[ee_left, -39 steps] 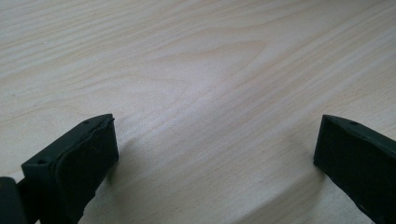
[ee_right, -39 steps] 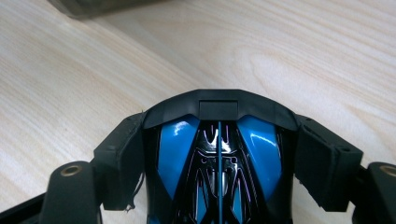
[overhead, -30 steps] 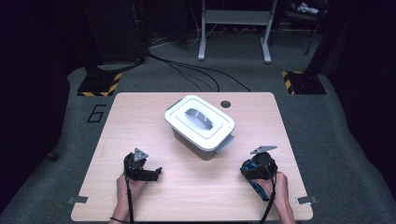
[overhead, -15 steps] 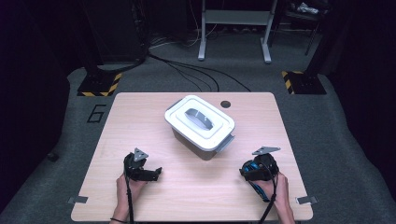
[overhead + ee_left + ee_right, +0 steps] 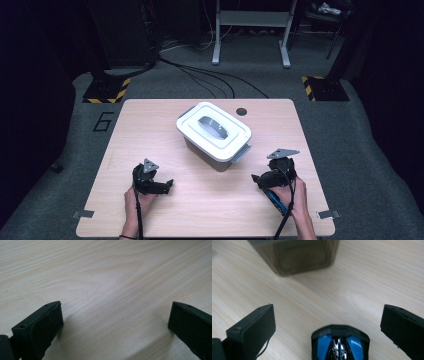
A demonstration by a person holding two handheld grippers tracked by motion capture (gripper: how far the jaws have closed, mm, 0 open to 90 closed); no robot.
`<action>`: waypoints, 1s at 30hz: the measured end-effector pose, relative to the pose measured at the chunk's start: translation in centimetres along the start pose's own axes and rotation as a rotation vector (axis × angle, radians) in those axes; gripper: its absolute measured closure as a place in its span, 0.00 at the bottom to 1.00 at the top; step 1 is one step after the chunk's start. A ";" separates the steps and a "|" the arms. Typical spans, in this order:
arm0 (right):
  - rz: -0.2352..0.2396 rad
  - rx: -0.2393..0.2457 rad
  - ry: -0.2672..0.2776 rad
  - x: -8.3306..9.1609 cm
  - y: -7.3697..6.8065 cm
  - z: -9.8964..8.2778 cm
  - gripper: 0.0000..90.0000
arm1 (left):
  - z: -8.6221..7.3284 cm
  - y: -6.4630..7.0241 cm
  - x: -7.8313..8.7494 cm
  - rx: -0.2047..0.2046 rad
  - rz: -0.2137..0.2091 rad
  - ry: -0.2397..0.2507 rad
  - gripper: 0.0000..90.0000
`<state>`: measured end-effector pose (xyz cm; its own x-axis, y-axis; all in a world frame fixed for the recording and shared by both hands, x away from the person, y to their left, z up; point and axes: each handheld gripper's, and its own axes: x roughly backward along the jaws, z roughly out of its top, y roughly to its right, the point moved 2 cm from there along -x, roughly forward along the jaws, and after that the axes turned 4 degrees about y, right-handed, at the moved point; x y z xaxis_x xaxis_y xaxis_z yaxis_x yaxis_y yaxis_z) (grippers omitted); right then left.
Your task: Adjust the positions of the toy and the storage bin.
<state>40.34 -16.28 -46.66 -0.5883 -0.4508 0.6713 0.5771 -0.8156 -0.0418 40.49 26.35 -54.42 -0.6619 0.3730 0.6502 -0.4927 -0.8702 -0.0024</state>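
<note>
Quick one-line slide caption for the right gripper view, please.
Right gripper, jaws just opened wide, over a blue-and-black computer mouse on the wooden table, lidded box ahead.

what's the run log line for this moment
left gripper: open, empty | right gripper: jaws just opened, over mouse | box: lid on

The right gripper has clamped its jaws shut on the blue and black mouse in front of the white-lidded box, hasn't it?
Not quite. In the right gripper view the right gripper stands wide open, with the blue and black mouse lying free between its jaws, in front of the box.
</note>
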 end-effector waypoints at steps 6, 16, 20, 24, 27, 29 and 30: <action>0.018 0.035 0.031 0.3 -0.5 1.8 0.00 | 0.0 0.0 0.0 -0.002 0.001 0.000 0.00; 0.060 0.073 0.072 0.6 -2.1 5.6 0.00 | 0.0 0.0 0.0 -0.001 0.001 0.000 0.00; 0.070 0.087 0.083 -0.1 -2.8 7.5 0.00 | 0.0 0.0 0.0 -0.001 0.001 0.001 0.00; 0.078 0.107 0.095 -0.9 -3.2 9.3 0.02 | 0.0 0.0 0.0 -0.001 0.001 0.001 0.00; 0.085 0.121 0.106 -1.3 -3.5 10.1 0.06 | 0.0 0.0 0.0 0.000 0.000 0.000 0.00; 0.089 0.134 0.112 -1.8 -3.7 10.8 0.13 | 0.0 0.0 0.0 0.000 0.000 0.000 0.00; 0.088 0.151 0.122 -2.4 -3.9 11.5 0.18 | 0.0 0.0 0.0 -0.001 0.001 0.001 0.00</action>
<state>46.01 -7.84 -39.62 -0.5907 -0.5657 0.5754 0.7021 -0.7118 0.0210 40.49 26.35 -54.42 -0.6628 0.3721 0.6498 -0.4925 -0.8703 -0.0040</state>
